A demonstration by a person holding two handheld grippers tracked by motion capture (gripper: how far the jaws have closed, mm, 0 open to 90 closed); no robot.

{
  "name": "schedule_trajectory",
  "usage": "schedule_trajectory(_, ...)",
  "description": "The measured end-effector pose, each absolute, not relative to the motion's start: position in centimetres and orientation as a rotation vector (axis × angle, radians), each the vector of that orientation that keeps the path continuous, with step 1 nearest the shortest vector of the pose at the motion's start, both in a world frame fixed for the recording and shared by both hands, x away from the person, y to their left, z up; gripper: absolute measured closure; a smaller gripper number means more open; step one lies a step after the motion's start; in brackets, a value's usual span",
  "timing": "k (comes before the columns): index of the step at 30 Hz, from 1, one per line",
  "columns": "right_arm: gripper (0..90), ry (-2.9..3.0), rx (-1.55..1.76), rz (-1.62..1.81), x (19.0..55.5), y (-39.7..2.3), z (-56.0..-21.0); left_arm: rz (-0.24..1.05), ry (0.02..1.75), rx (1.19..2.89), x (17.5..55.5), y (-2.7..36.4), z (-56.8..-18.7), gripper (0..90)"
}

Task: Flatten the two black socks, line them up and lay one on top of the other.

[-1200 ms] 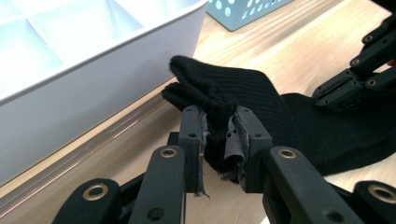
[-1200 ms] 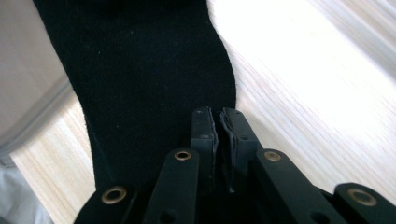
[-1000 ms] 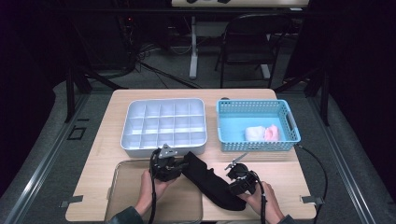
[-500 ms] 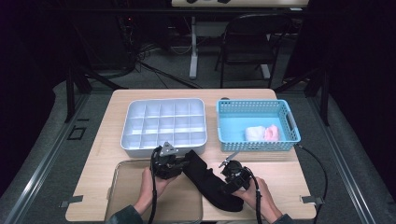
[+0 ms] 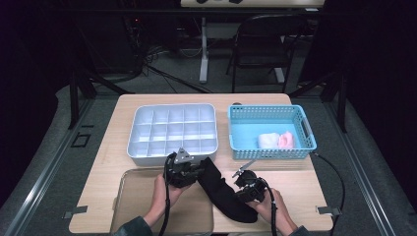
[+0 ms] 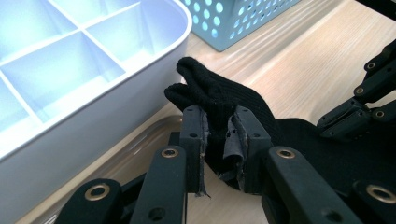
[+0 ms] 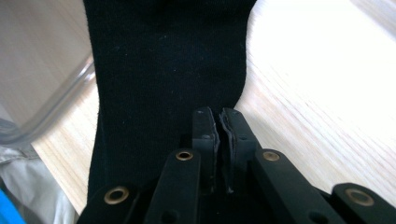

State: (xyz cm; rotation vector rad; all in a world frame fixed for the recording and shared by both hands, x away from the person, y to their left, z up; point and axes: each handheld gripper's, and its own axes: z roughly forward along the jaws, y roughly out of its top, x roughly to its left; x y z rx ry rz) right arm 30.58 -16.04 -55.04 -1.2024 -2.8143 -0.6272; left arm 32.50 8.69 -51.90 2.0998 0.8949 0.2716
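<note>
A long black sock (image 5: 223, 192) lies slantwise on the wooden table, between the two hands. My left gripper (image 5: 195, 172) is shut on its upper end; in the left gripper view the pads (image 6: 198, 135) pinch a fold of the sock (image 6: 215, 91), whose tip sticks out beyond them. My right gripper (image 5: 244, 188) sits at the sock's lower right edge. Its jaws have just been closing, and in the right gripper view the gripper (image 7: 218, 122) is pressed together on the edge of the sock (image 7: 163, 60).
A white compartment tray (image 5: 147, 158) stands just behind the left gripper. A blue perforated basket (image 5: 273, 153) at the back right holds a white and a pink item. A clear shallow tray (image 5: 135, 199) lies under the left hand at the front edge.
The right gripper has edged slightly left onto the sock's edge. The left hand and the sock's upper end have stayed put.
</note>
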Motion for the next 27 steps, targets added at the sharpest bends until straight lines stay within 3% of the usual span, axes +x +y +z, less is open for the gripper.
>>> schedule_trajectory(16,82.2,-2.743,-1.292,-0.63,27.7,-17.0,-54.3,0.278,0.795,2.164,33.8,4.6,-51.7,76.1)
schedule_trajectory(19,78.1,-2.727,-1.233,-0.628,27.2,-16.7,-54.3,0.276,0.767,2.164,34.3,3.6,-51.4,76.1)
schedule_trajectory(24,57.3,-2.703,-1.224,-0.702,27.7,-17.5,-53.8,0.282,0.764,2.164,34.7,2.8,-51.4,72.2)
schedule_trajectory(27,50.6,-2.702,-1.269,-0.792,28.4,-18.5,-53.3,0.273,0.768,2.16,34.7,3.3,-51.5,57.5)
